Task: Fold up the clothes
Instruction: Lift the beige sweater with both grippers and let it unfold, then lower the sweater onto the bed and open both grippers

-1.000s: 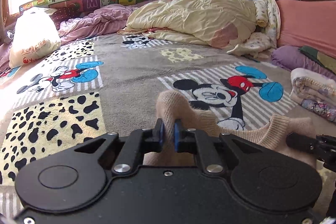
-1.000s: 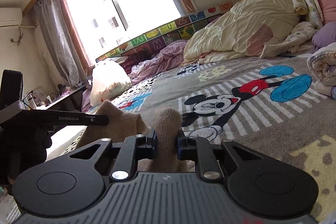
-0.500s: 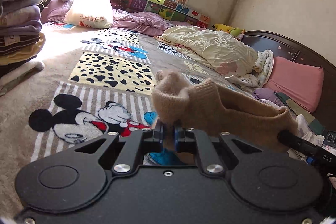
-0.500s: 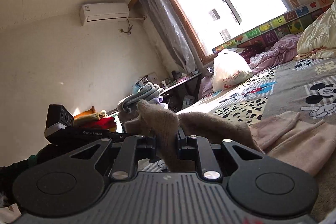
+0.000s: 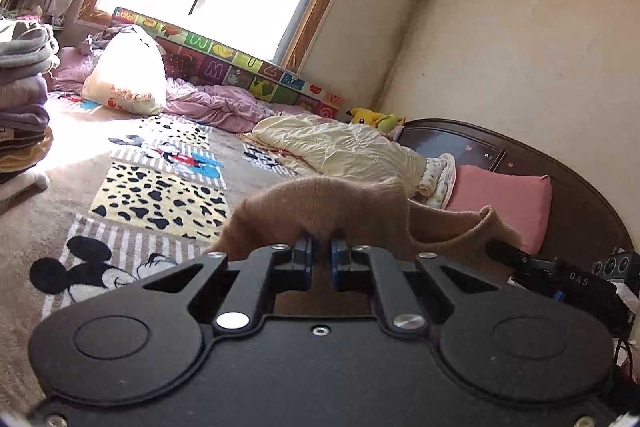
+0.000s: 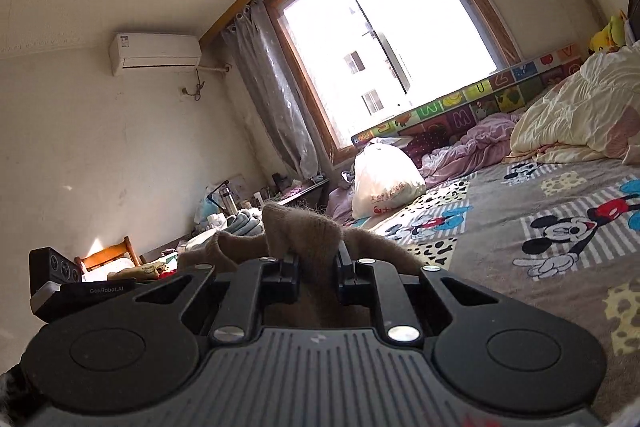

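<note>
Both claws stay clamped on a tan knit sweater [image 5: 320,203], the left gripper [image 5: 320,247] and right gripper [image 6: 318,259] each pinching a bunched fold between nearly closed fingers. The garment, low over the cartoon-print bedspread [image 5: 160,195] a second ago, is now lifted clear above it, both cameras tilted up toward the window [image 6: 384,39] and far wall.

We see open blanket [image 5: 168,195] mid-bed; a clothes stack [image 5: 20,107] blocks its left edge, a cream quilt [image 5: 340,151] the headboard end.
</note>
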`<action>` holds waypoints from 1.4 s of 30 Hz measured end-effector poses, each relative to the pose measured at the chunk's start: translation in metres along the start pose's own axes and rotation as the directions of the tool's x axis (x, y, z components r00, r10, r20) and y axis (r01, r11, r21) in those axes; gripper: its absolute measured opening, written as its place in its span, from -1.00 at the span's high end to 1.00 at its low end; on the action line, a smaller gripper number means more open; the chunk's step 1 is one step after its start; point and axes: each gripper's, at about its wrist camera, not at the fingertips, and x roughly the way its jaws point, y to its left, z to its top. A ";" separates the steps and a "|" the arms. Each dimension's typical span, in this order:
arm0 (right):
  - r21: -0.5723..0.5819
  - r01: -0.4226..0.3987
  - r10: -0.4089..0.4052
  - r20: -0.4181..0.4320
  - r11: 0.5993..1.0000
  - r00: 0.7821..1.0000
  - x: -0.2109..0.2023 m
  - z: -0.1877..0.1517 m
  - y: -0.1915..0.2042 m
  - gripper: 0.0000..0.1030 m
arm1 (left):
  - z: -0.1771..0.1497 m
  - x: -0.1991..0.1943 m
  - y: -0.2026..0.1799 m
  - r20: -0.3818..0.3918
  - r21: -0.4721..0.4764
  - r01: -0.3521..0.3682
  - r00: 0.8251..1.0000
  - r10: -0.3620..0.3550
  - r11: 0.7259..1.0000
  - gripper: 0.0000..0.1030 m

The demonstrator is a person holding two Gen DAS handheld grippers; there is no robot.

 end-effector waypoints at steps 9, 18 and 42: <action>-0.141 -0.118 0.139 0.155 0.983 0.978 0.017 0.125 0.043 0.66 | 0.098 -0.050 -0.034 0.296 0.044 0.092 0.950 -0.101 0.995 0.90; 0.057 -0.139 0.137 0.045 0.989 0.990 0.120 0.124 -0.019 0.67 | 0.141 -0.004 0.002 0.308 -0.005 -0.016 0.951 0.017 1.000 0.89; -0.009 0.222 -0.207 -0.403 0.975 0.891 0.124 -0.138 -0.079 0.64 | -0.080 0.075 0.116 -0.322 -0.105 -0.284 0.916 0.237 0.953 0.85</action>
